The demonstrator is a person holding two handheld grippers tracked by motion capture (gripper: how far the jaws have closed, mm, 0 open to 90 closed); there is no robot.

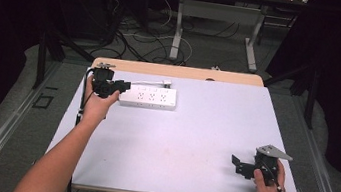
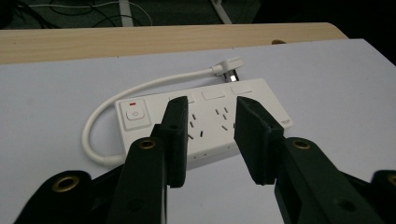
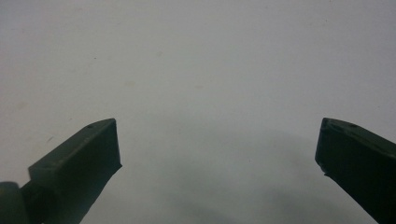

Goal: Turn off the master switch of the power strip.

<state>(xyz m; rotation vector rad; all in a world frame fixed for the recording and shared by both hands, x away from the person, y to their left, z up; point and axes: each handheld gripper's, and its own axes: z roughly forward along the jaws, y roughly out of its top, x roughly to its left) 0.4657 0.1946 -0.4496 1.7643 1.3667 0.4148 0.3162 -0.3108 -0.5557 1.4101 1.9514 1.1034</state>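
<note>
High view: a pale grey desk (image 1: 167,141) with a wooden far edge stands on cabled grey floor (image 1: 205,50). White power strip (image 1: 148,96) lies near the far-left corner; left claw (image 1: 118,87) released beside it, right claw (image 1: 239,166) released near the right edge.

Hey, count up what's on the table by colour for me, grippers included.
White: 1, the power strip with its cord and plug
Black: 2, the left gripper and the right gripper
Total: 3
</note>
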